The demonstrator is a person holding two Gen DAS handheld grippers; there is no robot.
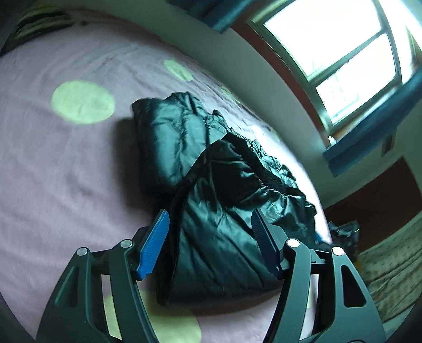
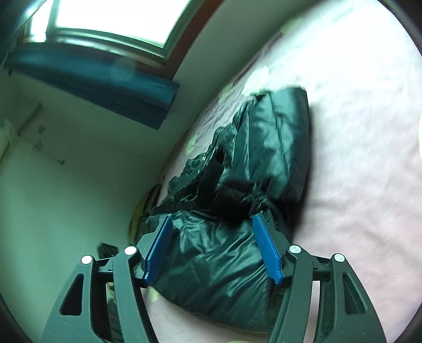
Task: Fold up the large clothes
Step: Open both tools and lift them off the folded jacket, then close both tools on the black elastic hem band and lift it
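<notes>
A shiny black puffer jacket [image 1: 211, 190] lies bunched and partly folded on a pink bed sheet [image 1: 52, 163] with green dots. In the left wrist view my left gripper [image 1: 209, 221] is open, its blue pads [image 1: 155, 245] held just above the jacket's near end with nothing between them. In the right wrist view the jacket [image 2: 237, 198] lies along the bed edge by the wall. My right gripper [image 2: 212, 224] is open above the jacket's near end, blue pads [image 2: 266, 250] wide apart, holding nothing.
A window [image 1: 343, 52] with a blue curtain [image 2: 92, 84] is in the pale wall [image 2: 66, 184] beside the bed. More bedding [image 1: 390, 269] lies beyond the bed edge at lower right. Dark clothes [image 1: 39, 21] sit at the far corner of the bed.
</notes>
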